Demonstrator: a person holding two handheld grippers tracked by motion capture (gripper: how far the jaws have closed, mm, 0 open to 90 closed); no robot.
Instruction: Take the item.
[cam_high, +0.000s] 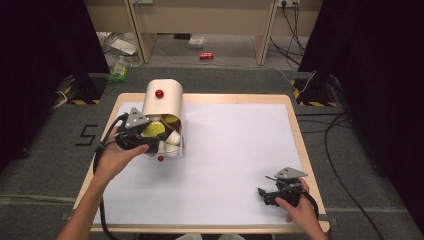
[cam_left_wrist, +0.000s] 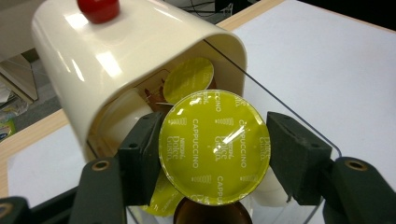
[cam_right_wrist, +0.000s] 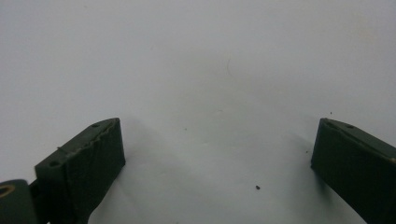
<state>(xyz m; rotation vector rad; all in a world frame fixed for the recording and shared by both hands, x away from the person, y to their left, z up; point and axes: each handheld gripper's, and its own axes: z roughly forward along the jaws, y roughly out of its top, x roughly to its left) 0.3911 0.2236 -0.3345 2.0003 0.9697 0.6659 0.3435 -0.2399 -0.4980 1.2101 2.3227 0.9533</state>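
Note:
A cream, round-topped capsule holder (cam_high: 163, 106) with a red knob (cam_high: 159, 93) stands at the table's back left, its open front facing me. My left gripper (cam_high: 151, 136) is at that opening, shut on a yellow-green capsule (cam_left_wrist: 215, 147) whose foil lid reads CAPPUCCINO. Both black pads press the capsule's rim. Inside the holder (cam_left_wrist: 116, 60) sit another yellow-green lid (cam_left_wrist: 189, 78) and white capsule bodies (cam_left_wrist: 123, 114). My right gripper (cam_high: 264, 194) rests on the white mat near the front right corner, open (cam_right_wrist: 217, 158) with nothing between its jaws.
A clear plastic front panel (cam_left_wrist: 299, 121) hangs open from the holder, with a small red knob (cam_high: 160, 158) at its lower edge. A brown capsule (cam_left_wrist: 210, 215) lies just below the held one. The white mat (cam_high: 235, 150) covers the wooden table (cam_high: 295, 125).

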